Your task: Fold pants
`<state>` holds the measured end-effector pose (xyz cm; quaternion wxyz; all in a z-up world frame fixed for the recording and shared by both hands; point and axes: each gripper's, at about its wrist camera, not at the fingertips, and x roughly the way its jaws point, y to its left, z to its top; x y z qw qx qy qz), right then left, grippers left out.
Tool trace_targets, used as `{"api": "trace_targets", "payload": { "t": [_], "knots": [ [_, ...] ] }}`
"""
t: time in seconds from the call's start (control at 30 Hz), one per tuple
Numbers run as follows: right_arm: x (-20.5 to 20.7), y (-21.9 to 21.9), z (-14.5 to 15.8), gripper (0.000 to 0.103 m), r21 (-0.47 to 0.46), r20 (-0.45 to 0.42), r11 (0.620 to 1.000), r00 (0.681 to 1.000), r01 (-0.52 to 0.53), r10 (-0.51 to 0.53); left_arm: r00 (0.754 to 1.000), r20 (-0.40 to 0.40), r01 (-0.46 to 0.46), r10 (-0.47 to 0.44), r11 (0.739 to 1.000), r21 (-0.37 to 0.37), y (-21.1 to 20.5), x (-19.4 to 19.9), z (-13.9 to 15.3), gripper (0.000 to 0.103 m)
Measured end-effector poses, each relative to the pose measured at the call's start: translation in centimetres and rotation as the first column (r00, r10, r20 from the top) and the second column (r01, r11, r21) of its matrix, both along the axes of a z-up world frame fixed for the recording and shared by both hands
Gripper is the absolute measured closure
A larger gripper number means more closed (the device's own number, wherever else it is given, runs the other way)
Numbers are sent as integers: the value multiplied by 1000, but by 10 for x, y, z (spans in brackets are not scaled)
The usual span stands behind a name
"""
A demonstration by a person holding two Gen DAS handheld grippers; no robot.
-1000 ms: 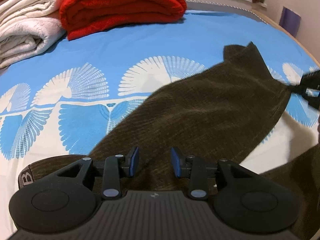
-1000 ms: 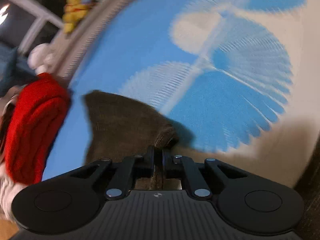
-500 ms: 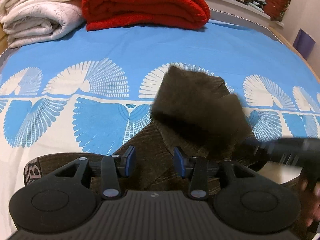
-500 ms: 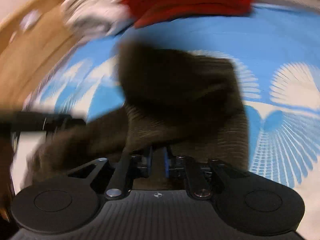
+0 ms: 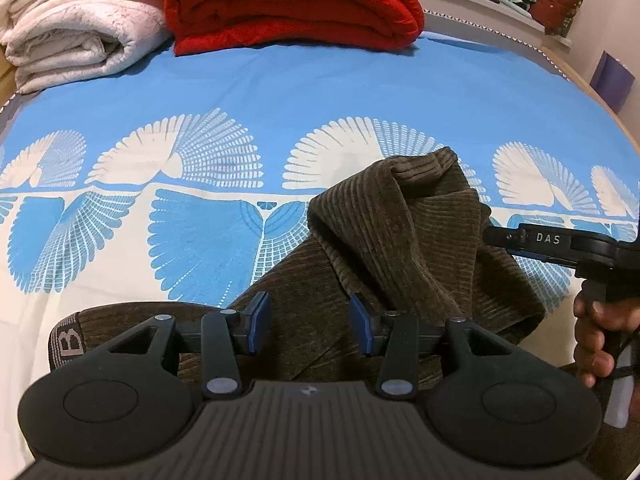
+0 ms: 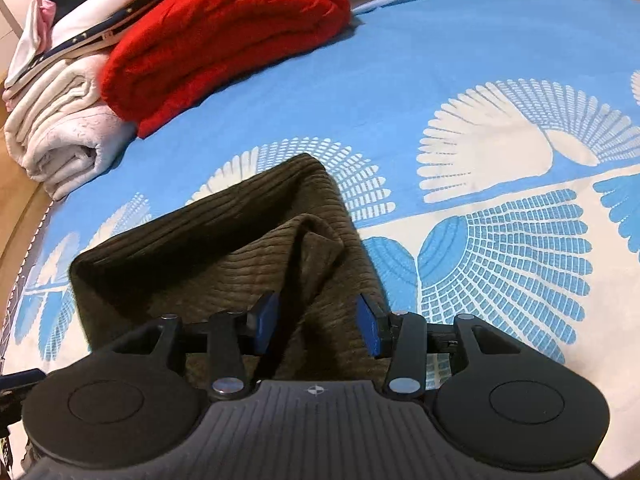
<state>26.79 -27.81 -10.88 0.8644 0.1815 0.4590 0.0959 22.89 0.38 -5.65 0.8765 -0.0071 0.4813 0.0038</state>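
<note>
Left wrist view sits low and close behind its jaws, facing the red blanket (image 5: 294,2); right wrist view likewise, angled leftward; both share the pants (image 5: 404,240) ahead of the jaws.

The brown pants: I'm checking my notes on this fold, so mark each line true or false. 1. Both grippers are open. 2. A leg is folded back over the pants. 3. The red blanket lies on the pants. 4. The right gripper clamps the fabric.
1. True: the left gripper and the right gripper both stand open.
2. True: a leg lies folded over the brown pants, rumpled.
3. False: the red blanket sits apart at the far side of the blue bedsheet, beside the white blanket.
4. False: its jaws are spread and grip nothing.
</note>
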Motion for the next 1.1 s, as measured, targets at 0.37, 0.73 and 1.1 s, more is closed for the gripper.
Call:
{"api": "trace_targets", "payload": {
  "t": [0.37,0.73,1.1],
  "knots": [
    [15,2,-6,58,-31,18,999,1000,11,-10,1000,-19,16,-17,1000,-19,-7,5,-9,55],
    [19,6,-5,58,-26,21,1000,1000,-6,7,999,-44,17,-32,953,-302,-16,13,-15,40],
    [20,7,-7,58,-2,9,1000,1000,-28,28,989,-137,28,-61,972,-232,-31,24,-46,96]
  ]
}}
